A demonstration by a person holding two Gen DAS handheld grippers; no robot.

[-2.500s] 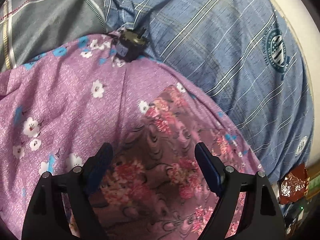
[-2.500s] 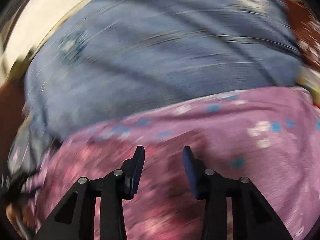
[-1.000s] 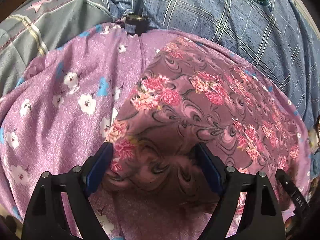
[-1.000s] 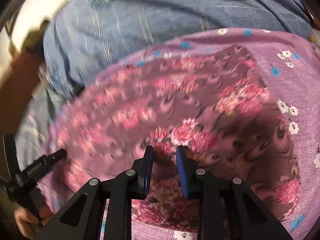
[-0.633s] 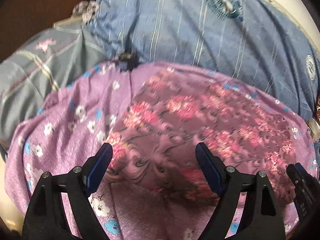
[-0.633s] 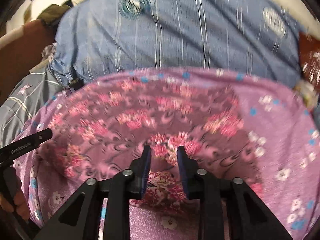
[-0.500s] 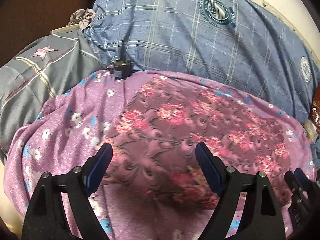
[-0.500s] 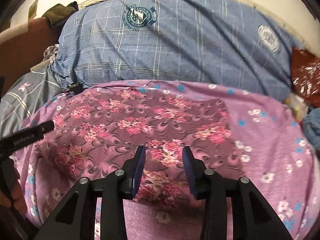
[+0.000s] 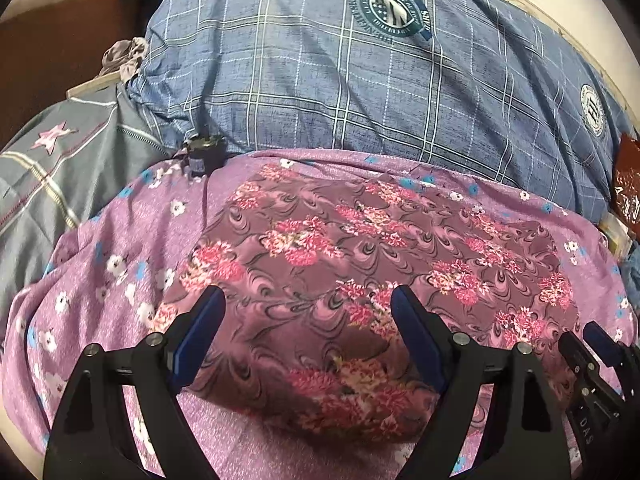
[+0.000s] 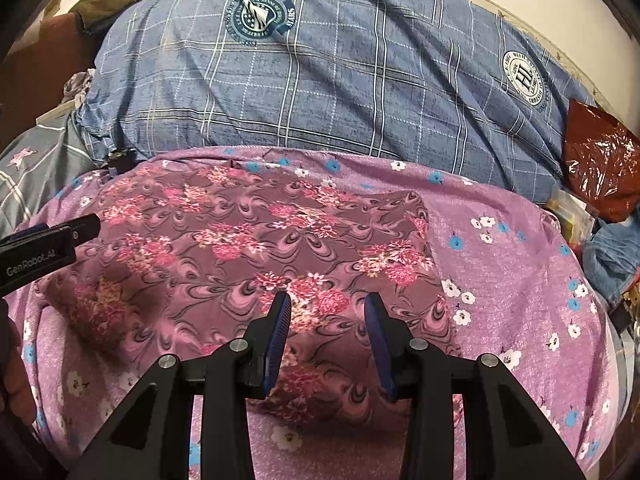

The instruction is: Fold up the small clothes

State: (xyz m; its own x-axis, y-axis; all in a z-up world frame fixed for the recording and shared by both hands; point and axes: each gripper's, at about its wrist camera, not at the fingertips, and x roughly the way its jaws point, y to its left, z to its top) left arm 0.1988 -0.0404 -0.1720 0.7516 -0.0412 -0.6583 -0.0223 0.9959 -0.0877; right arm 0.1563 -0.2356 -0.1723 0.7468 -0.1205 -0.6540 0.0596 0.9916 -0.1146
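Observation:
A mauve garment with pink flower print (image 9: 360, 264) lies folded flat on a lilac sheet with small white and blue flowers (image 9: 120, 272). It also shows in the right wrist view (image 10: 248, 248). My left gripper (image 9: 306, 312) is open wide and empty, hovering over the garment's near left part. My right gripper (image 10: 326, 304) is open and empty over the garment's near right edge. The right gripper's tip shows at the lower right of the left wrist view (image 9: 596, 344). The left gripper's side shows at the left of the right wrist view (image 10: 44, 244).
A blue plaid pillow with round badges (image 9: 380, 80) lies behind the sheet. A grey cover with a pink star (image 9: 60, 148) is at the left. A small dark object (image 9: 204, 152) sits at the sheet's far left edge. A red foil bag (image 10: 600, 160) lies at the right.
My right gripper, shut on the garment's near edge a second ago, has opened and let it go. Both grippers have drawn back and up, so more of the bed shows.

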